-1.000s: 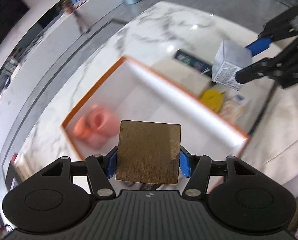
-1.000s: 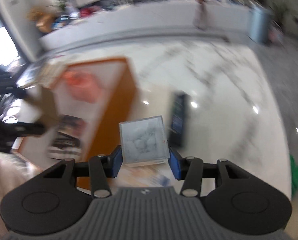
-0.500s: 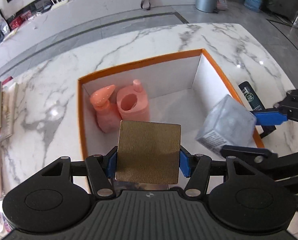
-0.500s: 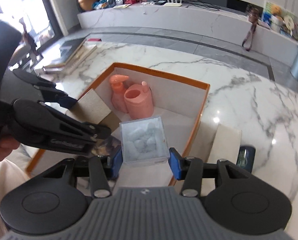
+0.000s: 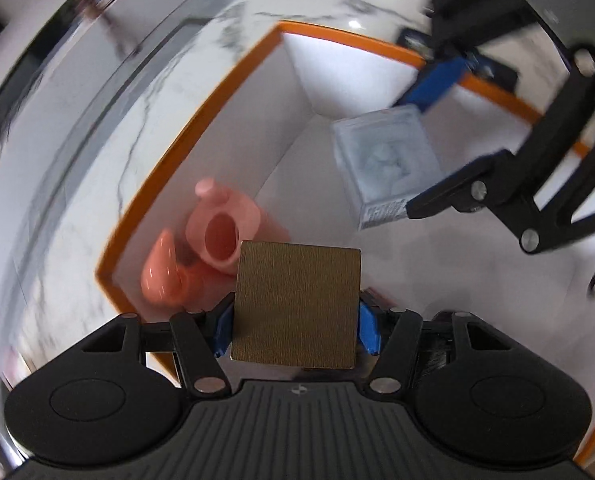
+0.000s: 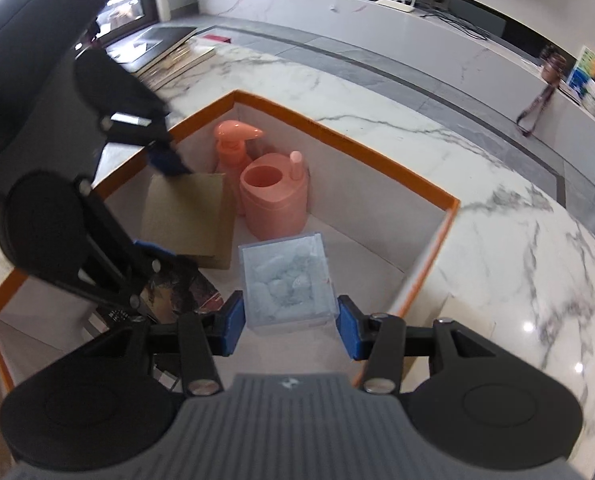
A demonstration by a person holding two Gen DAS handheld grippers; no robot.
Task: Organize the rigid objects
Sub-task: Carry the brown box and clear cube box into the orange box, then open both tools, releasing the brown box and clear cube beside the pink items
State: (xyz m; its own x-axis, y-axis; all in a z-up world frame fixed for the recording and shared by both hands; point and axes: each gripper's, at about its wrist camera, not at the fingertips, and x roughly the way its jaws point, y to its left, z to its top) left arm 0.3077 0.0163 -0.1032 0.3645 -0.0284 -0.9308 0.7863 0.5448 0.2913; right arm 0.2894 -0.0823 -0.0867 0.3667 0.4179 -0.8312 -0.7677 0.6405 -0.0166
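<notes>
My left gripper (image 5: pixel 295 324) is shut on a flat brown square box (image 5: pixel 297 304), held low inside the white storage box with the orange rim (image 5: pixel 201 128). My right gripper (image 6: pixel 287 320) is shut on a clear plastic box (image 6: pixel 285 280) with pale pieces inside, also over the storage box floor. A pink pump bottle (image 6: pixel 233 148) and a pink holder (image 6: pixel 275 196) stand in the far corner. In the right wrist view the brown box (image 6: pixel 187 220) hangs just left of the holder. In the left wrist view the clear box (image 5: pixel 385 164) is right of the pink pieces.
The storage box (image 6: pixel 337 128) sits on a white marble table (image 6: pixel 497 240). A dark printed item (image 6: pixel 181 292) lies on the box floor under the left gripper. Books (image 6: pixel 169 56) are stacked at the table's far left. A beige card (image 6: pixel 469 320) lies outside the right wall.
Both grippers have come down from above the table into the storage box with their boxes still held. Both wrists have rolled, and the two held boxes now hang close together near the pink pieces.
</notes>
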